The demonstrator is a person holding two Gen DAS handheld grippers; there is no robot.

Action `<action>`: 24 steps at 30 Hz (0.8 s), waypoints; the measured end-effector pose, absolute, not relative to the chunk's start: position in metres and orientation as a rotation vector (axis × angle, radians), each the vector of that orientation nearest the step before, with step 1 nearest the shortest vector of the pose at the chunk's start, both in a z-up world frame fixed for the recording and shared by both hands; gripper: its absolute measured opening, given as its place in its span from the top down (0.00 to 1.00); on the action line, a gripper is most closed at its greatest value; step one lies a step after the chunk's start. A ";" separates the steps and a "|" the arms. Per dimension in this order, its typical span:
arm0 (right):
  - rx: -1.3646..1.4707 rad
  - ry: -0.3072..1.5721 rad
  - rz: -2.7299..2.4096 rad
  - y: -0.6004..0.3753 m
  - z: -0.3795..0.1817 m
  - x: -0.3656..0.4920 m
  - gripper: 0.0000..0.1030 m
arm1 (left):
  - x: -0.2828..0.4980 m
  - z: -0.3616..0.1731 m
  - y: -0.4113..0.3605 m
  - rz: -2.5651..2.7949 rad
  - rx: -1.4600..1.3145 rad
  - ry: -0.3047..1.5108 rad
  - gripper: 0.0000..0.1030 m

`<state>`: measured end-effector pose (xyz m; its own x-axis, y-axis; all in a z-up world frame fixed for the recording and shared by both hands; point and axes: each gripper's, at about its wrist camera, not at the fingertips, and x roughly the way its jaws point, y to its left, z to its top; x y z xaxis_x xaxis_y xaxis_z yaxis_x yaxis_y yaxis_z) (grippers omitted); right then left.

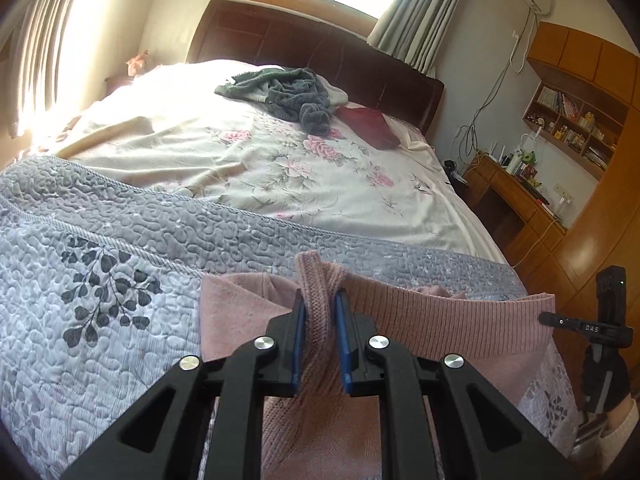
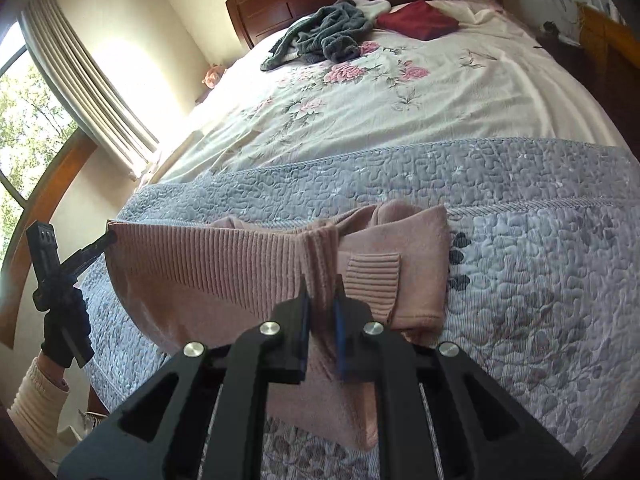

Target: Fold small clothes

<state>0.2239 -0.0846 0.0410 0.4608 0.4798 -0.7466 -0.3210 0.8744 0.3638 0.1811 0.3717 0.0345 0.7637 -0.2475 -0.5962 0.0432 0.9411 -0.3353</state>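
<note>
observed pink ribbed-knit sweater (image 1: pixel 440 320) lying on grey-blue quilted bedspread with dark leaf print (image 1: pixel 100 264), near the foot edge of the bed. left gripper (image 1: pixel 320 316) nearly closed, blue-padded fingers (image 1: pixel 298 344) pinching a bunched ridge of the ribbed hem, fabric gathered upward between them. right gripper (image 2: pixel 322 300) likewise nearly closed, fingers (image 2: pixel 306 332) clamped on a bunched fold of the same hem. in right wrist view, hem stretched leftward to the left gripper (image 2: pixel 106 240), held by a black-gloved hand (image 2: pixel 66 328) with cream knit sleeve (image 2: pixel 36 400). in left wrist view, right gripper (image 1: pixel 548 318) at the hem's far right corner. ribbed cuff of a sleeve (image 2: pixel 374 280) folded across the sweater body, just right of the right gripper. farther up the bed: cream floral sheet (image 1: pixel 280 168), crumpled grey-green fleece garment (image 1: pixel 296 96), folded dark red cloth (image 1: pixel 370 124) just beside it, both near dark wooden headboard (image 1: pixel 300 44).
</note>
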 end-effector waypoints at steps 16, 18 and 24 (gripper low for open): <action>0.183 1.157 0.317 -0.064 -0.065 0.344 0.91 | 0.305 -0.081 0.370 -0.029 -0.248 0.908 0.85; 0.187 1.171 0.299 -0.064 -0.074 0.348 0.90 | 0.309 -0.092 0.373 -0.012 -0.268 0.928 0.84; 0.185 1.181 0.252 -0.074 -0.084 0.348 0.79 | 0.309 -0.102 0.389 0.046 -0.300 0.960 0.74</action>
<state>0.3476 -0.0743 -0.0838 0.3569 0.2901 -0.8880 -0.0979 0.9569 0.2733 0.3088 0.3893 -0.1024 0.5762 -0.0939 -0.8119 -0.1704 0.9578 -0.2316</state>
